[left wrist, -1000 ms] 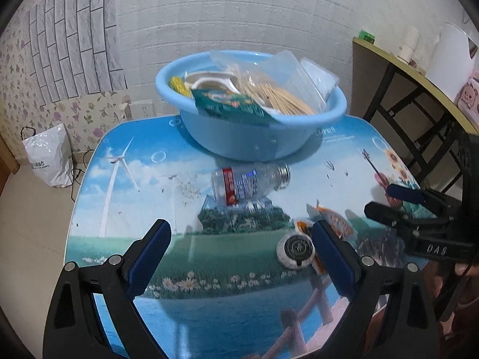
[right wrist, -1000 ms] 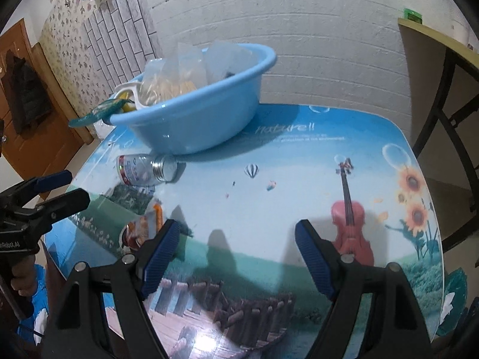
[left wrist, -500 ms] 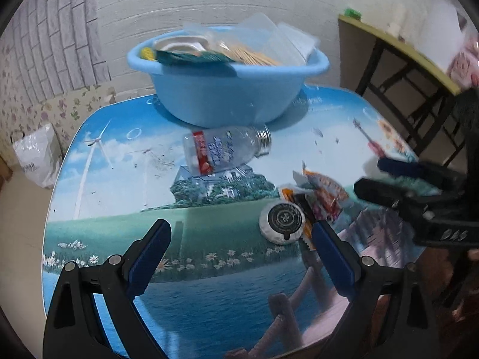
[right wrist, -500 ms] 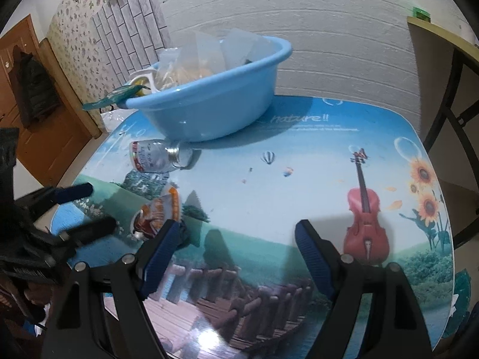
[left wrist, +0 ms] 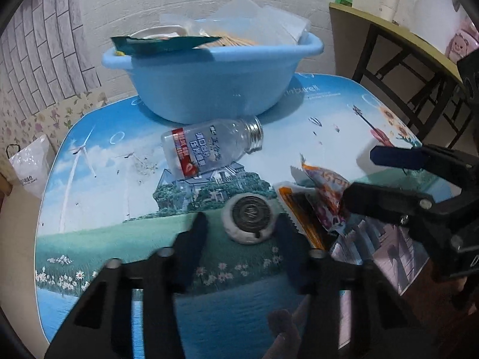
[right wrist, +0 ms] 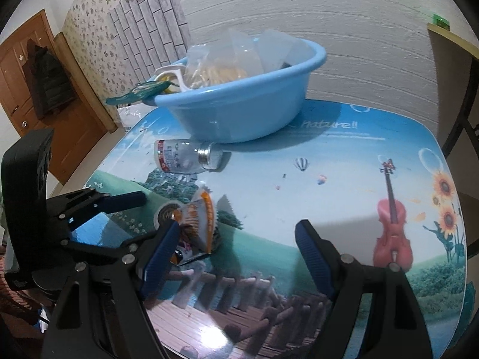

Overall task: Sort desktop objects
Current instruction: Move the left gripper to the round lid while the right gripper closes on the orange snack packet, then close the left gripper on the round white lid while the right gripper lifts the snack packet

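Note:
A small round white puck with a dark patterned top [left wrist: 250, 223] lies on the table near the front; my left gripper [left wrist: 244, 233] is open with its fingers on either side of it. Orange snack packets [left wrist: 317, 200] lie just right of the puck. A clear bottle with a red label [left wrist: 209, 149] lies on its side behind them. The blue basin [left wrist: 209, 74] at the back holds bags and packets. My right gripper [right wrist: 236, 254] is open and empty, with its left finger beside the packets [right wrist: 200, 218]. The left gripper shows in the right wrist view [right wrist: 125, 215].
The table [right wrist: 344, 164] has a glossy printed landscape top with rounded corners. A side table with black legs [left wrist: 398, 48] stands at the right. A white bag [left wrist: 30, 164] sits on the floor at the left. A brick-pattern wall is behind the basin.
My left gripper has moved forward and down, so its fingers now straddle the round puck. My right gripper has moved left, closer to the snack packets.

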`<state>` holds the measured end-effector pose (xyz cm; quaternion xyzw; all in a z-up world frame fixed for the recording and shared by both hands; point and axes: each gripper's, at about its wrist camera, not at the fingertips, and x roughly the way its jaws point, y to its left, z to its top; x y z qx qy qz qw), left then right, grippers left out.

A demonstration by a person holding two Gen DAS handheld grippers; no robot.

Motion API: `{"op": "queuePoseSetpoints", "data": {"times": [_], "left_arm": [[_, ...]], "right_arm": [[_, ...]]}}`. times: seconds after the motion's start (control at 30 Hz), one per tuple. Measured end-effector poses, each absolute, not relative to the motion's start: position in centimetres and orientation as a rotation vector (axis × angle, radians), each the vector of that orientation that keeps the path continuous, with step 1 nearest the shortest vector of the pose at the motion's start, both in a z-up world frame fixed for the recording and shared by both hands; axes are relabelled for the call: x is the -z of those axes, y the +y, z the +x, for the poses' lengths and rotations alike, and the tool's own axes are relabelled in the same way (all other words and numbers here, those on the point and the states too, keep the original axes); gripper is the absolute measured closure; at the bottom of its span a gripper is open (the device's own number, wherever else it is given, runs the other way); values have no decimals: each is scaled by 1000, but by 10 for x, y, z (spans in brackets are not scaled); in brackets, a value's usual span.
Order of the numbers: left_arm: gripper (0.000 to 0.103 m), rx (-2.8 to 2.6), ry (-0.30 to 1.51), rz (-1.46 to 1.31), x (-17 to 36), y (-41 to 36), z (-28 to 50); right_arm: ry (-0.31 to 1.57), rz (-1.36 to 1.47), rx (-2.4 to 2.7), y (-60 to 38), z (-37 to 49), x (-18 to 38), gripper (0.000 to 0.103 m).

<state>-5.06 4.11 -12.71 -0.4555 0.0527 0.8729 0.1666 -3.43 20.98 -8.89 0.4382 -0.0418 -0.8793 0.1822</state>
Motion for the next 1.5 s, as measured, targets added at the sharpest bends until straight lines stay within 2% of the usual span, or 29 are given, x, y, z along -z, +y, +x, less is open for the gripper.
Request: {"op": "queuePoseSetpoints", "data": {"times": [0.03, 0.33, 0.43, 0.47, 0.53, 0.57, 0.97, 1.17, 1.3, 1.5], "left_arm": [[70, -2491, 129, -1298, 127, 37, -52], [69, -2524, 96, -1320, 127, 20, -55], [69, -2529, 91, -1325, 128, 17, -53], [69, -2531, 91, -1328, 128, 16, -53], [69, -2534, 87, -1330, 128, 15, -52], [69, -2534, 83, -1333, 128, 14, -52], [69, -2532, 52, -1341, 128, 14, -53], [69, -2533, 66, -1334, 128, 18, -54], [59, -2530, 88, -1323, 129, 22, -54], [49, -2544, 122, -1307, 130, 27, -57]], "right_arm": [[-116, 1236, 2478, 209, -35, 89, 23], [-46, 1242, 2422, 184, -38, 94, 24], [-22, 1269, 2394, 179, -40, 100, 47], [-23, 1274, 2386, 179, -40, 101, 58], [-39, 1264, 2367, 180, -40, 101, 67], [-22, 1261, 2371, 180, -39, 100, 68], [-128, 1232, 2514, 230, -42, 85, 72], [-123, 1270, 2538, 237, -47, 92, 72], [-90, 1297, 2517, 228, -46, 100, 71], [-43, 1309, 2525, 223, -47, 103, 68]]}}
